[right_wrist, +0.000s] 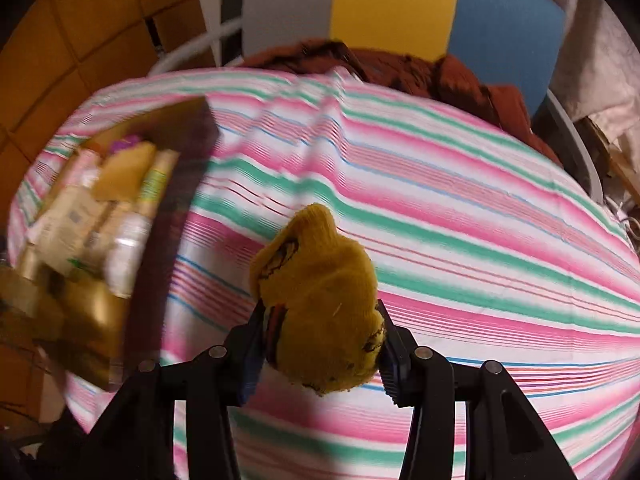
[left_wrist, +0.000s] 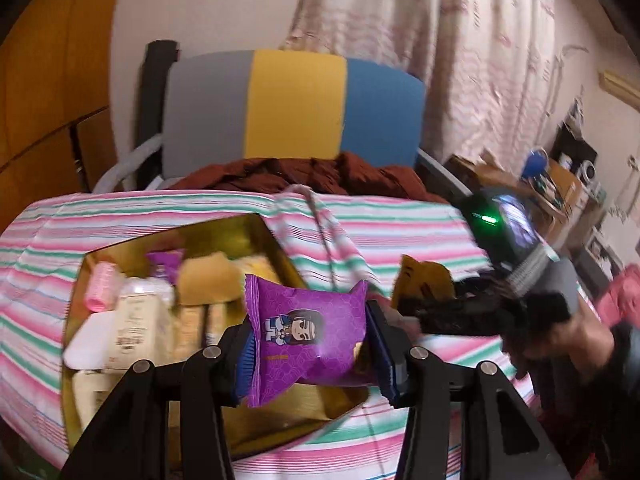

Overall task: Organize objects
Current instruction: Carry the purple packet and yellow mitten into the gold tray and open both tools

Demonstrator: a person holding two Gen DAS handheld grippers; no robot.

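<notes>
Two handheld grippers work over a bed or table covered with a pink, green and white striped cloth (right_wrist: 460, 208). In the left wrist view, the left gripper (left_wrist: 308, 344) is pinching a purple snack packet (left_wrist: 306, 330) with a cartoon figure printed on it, its blue pads pressed against the packet's two sides. The packet hangs just above the near corner of an open gold box (left_wrist: 256, 228), which sits at about nine o'clock in that view and is already crowded with pale bottles (left_wrist: 136, 320), a pink roller (left_wrist: 102, 286), another purple packet and a mustard cloth item. At three o'clock, the right gripper (left_wrist: 436, 306) appears, blurred, with a person's hand behind it. In the right wrist view, the right gripper is clamped on a bunched mustard-yellow knitted sock or glove (right_wrist: 320, 300), held over the bare striped cloth, with the gold box away at nine o'clock. Both views are smeared, suggesting quick movement. The likely risks: the slick packet could slide from the pads or land on the box rim and tip out, since the box is nearly full; the soft knit could sag and slip; and the two grippers, near each other, could collide over the box.
</notes>
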